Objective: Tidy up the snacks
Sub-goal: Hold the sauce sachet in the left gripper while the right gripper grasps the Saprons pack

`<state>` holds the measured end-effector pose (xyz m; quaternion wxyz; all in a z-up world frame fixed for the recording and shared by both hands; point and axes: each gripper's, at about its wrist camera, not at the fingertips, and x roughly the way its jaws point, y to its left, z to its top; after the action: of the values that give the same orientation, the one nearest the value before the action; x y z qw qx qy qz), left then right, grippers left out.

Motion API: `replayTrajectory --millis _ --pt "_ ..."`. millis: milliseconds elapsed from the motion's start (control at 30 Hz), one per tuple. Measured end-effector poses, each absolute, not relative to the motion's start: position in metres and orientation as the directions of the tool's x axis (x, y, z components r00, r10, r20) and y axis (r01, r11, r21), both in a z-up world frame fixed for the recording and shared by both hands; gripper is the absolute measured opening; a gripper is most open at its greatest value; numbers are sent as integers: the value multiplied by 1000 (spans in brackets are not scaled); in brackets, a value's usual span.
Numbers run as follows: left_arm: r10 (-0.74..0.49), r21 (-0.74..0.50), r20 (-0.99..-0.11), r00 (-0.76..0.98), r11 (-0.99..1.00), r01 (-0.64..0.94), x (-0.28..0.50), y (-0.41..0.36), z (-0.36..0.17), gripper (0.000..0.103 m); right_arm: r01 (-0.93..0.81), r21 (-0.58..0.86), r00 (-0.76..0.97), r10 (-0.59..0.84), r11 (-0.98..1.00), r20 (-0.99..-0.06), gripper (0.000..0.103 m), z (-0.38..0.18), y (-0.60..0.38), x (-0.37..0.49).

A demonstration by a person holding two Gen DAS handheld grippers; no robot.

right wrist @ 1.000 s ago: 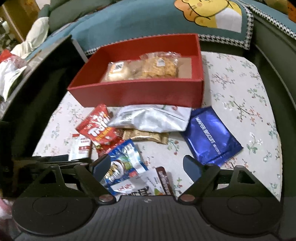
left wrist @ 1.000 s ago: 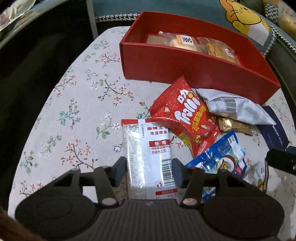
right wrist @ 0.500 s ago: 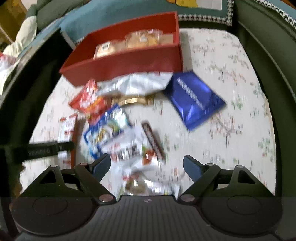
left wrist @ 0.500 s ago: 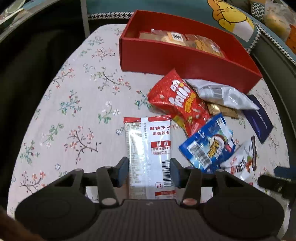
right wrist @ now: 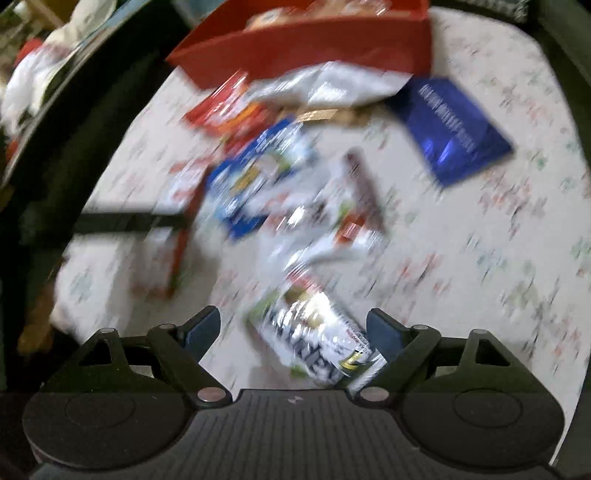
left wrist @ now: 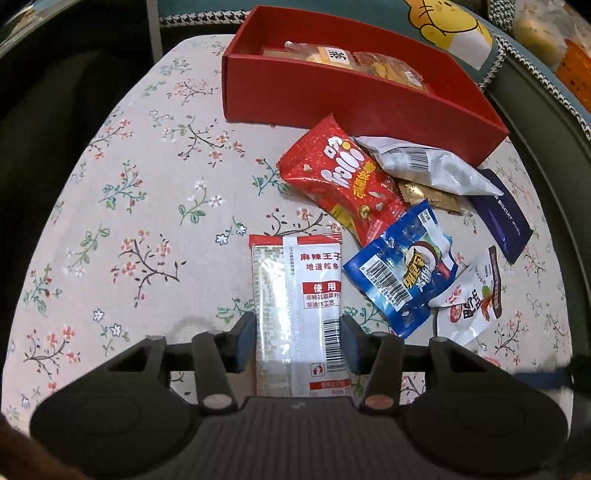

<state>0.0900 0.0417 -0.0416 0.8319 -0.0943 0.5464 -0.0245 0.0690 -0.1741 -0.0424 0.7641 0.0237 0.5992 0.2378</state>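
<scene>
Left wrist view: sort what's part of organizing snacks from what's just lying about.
Job:
- red rectangular cardboard box
- white and red foil packet between left gripper pads
- red puffed-snack bag
- blue and white pouch

Lying about:
- floral tablecloth
- bear-print cushion

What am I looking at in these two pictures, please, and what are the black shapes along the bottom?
There is no robot: a person holds a two-finger gripper in each hand, and a wide-angle camera on each looks forward along its fingers. The black shapes are those fingers. The sharp picture comes from the left gripper, the blurred one from the right gripper. Both look down on a floral tablecloth with a red box and loose packets before it, among them a red bag and a blue bag. The left pads sit against a white-and-red packet, though its jaws have just opened slightly. The right gripper is open, with a silver packet between its fingers.
</scene>
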Motion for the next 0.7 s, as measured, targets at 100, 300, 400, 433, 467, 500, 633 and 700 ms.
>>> replayTrajectory --millis 100,300,400,433,467,500,633,700 --pt "-142 -180 -905 402 982 -59 90 41 -42 81 -425 282 185 388 860 -903 90 -31 -166 58" --pt "-137 -171 -905 403 984 -49 88 39 -42 82 -489 135 209 267 861 -941 91 -47 -135 69" --pt "-129 -163 -904 408 985 -50 85 40 -43 87 -532 32 254 196 846 -947 88 -56 -124 63" --pt "-123 -155 -903 411 987 -46 83 39 -44 89 -548 1 268 177 837 -947 88 -56 -121 58" --pt "-113 -142 -904 412 989 -40 82 36 -44 91 -558 -28 285 161 829 -945 86 -57 -119 54" --pt "-101 -126 -906 411 992 -32 79 35 -45 94 -562 -45 299 152 826 -942 85 -57 -119 52" --pt "-65 -63 -916 395 998 16 63 26 -49 103 -529 -44 325 153 848 -933 68 -51 -125 54" --pt "-35 -27 -917 398 999 26 62 21 -49 103 -516 -39 327 155 856 -932 66 -50 -127 54"
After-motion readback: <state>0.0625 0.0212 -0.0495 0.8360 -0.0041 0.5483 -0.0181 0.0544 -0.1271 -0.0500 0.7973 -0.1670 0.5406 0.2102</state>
